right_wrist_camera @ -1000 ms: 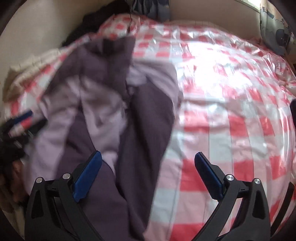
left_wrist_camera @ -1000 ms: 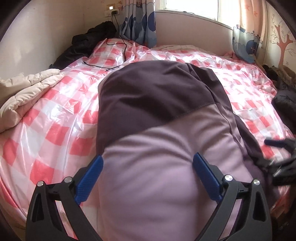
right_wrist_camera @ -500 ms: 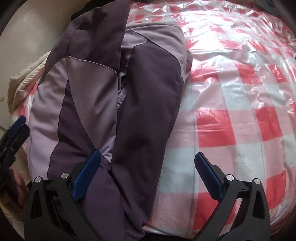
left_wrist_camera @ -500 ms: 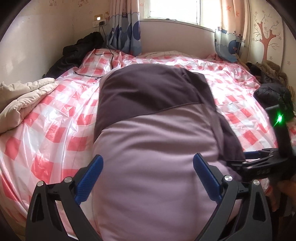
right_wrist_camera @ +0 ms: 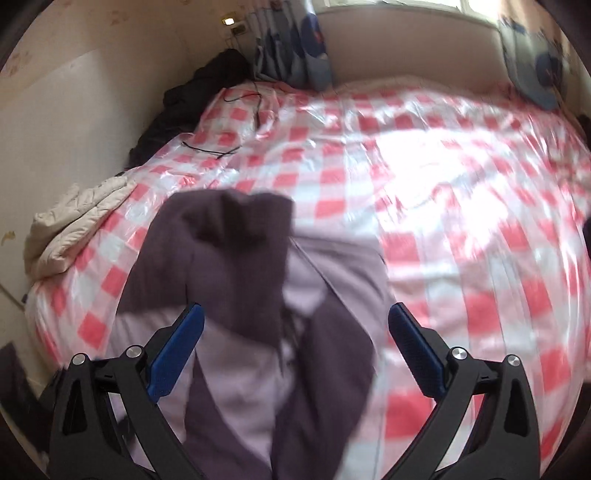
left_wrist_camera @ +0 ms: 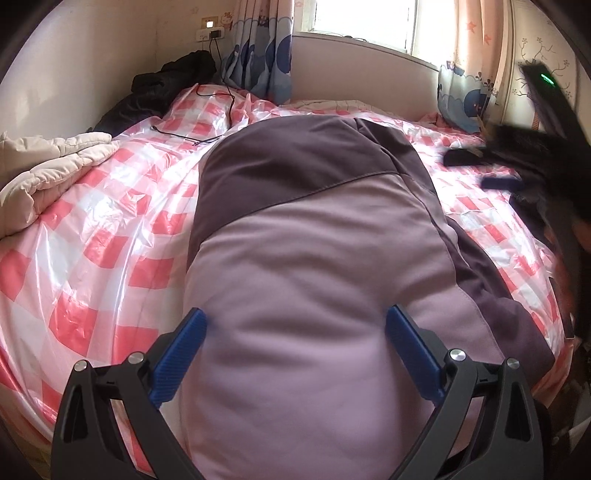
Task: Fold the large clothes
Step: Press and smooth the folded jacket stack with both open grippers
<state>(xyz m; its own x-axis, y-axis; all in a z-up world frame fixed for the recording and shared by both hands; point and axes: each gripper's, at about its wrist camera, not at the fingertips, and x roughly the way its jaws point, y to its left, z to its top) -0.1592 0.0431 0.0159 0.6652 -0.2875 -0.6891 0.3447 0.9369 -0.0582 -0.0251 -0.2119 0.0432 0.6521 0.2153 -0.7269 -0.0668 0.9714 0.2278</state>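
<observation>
One two-tone garment of pale lilac and dark purple fabric (left_wrist_camera: 314, 266) lies lengthwise on the bed, filling the centre and lower middle of the left wrist view; its dark purple part is toward the top, the lilac part nearest the camera. In the right wrist view the same garment (right_wrist_camera: 251, 302) sits in the lower left of centre, blurred, with its layers lying over one another.

The left gripper (left_wrist_camera: 295, 354) is low at the bottom centre of its frame, its two blue-padded fingers (left_wrist_camera: 177, 354) spread wide on either side of the lilac cloth, clamping nothing. The right gripper (right_wrist_camera: 295, 350) is likewise at the bottom centre of its own frame, fingers wide apart above the garment, holding nothing. In the left wrist view it also appears as a blurred dark shape (left_wrist_camera: 498, 166) at the upper right, tilted, with a green light.

Under the garment lies one glossy pink-and-white checked bed cover (left_wrist_camera: 92, 240). One cream quilted blanket (left_wrist_camera: 44, 166) is bunched at the left edge, one heap of black clothing (left_wrist_camera: 162, 88) lies in the upper left, and one thin black cable (left_wrist_camera: 207, 110) runs across the cover from the wall. Two patterned curtains (left_wrist_camera: 258, 55) flank the window (left_wrist_camera: 362, 18) at the top.
</observation>
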